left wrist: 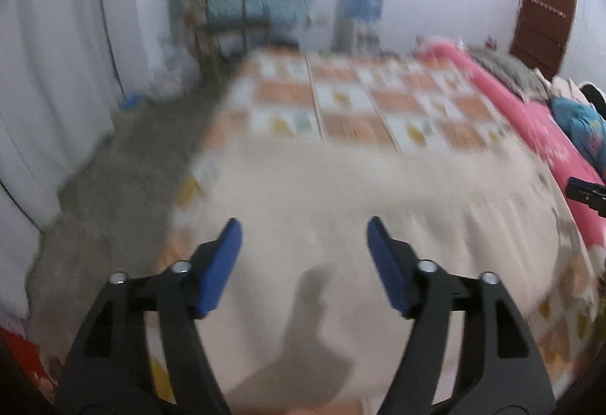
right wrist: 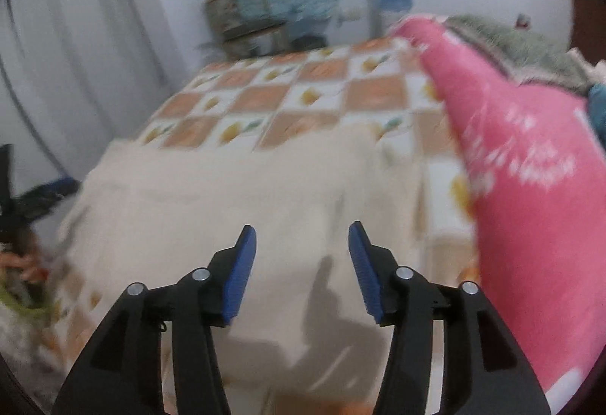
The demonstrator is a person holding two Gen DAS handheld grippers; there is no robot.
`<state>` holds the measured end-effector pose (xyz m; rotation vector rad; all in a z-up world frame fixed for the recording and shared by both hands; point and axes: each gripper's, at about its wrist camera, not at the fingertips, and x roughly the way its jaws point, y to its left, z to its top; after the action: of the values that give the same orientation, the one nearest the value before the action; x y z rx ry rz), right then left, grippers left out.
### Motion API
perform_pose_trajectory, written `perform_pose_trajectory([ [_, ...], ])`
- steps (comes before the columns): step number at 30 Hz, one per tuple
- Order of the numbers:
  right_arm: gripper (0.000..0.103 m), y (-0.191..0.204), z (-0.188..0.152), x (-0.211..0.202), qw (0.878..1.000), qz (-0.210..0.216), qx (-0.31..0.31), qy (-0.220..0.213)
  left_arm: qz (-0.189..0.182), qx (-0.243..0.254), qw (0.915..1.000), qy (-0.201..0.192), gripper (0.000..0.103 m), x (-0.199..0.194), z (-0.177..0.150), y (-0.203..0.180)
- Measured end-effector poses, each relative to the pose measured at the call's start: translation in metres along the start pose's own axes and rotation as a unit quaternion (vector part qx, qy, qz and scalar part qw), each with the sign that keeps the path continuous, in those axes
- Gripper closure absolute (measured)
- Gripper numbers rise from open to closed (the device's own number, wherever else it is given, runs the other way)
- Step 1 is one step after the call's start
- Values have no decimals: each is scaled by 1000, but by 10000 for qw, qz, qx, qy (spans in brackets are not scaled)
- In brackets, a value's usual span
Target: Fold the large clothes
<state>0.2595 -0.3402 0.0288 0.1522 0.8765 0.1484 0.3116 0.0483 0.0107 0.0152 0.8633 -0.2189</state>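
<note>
No legible text in either view.
Pink cloth (right wrist: 530,165) on the bed's right side carries white lettering, but motion blur smears it, can't make out a word. In the left wrist view the same pink cloth (left wrist: 545,134) shows only faint white marks. No other labels, brands or nos. visible.

Left wrist view: rides behind the left claw (left wrist: 304,229), angled down, close over the cream cloth (left wrist: 341,195) on the orange-and-white checked bed cover (left wrist: 341,93). Right wrist view: behind the right claw (right wrist: 302,235), same tilt, further right beside the pink pillow (right wrist: 530,187). Both share cloth, bed, far wall.
</note>
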Motion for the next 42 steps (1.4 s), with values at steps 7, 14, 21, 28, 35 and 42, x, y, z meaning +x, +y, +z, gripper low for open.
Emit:
perform_pose_trajectory([
  [7,45,-21,-54,-8,9937,-734,724,450,250,-542,9971,472,21,-5,-49,17],
  [14,35,2,-100,-64,9916,-741,1058,66,209,-594,9979,-134,18,-90,-80,-5],
  [21,18,62,-119,-100,9932,-850,728,-332,320,-554,9971,-414,8,-135,-92,-47],
  [28,7,102,-114,-138,9853,-1284,227,-1102,390,-418,9969,-540,8,-160,-99,-79],
  [35,7,127,-109,-143,9770,-1659,108,-1339,1109,-426,9917,-497,8,-165,-103,-98],
  [42,7,139,-107,-137,9816,-1508,239,-1144,1223,-278,9901,-626,8,-175,-101,-110],
])
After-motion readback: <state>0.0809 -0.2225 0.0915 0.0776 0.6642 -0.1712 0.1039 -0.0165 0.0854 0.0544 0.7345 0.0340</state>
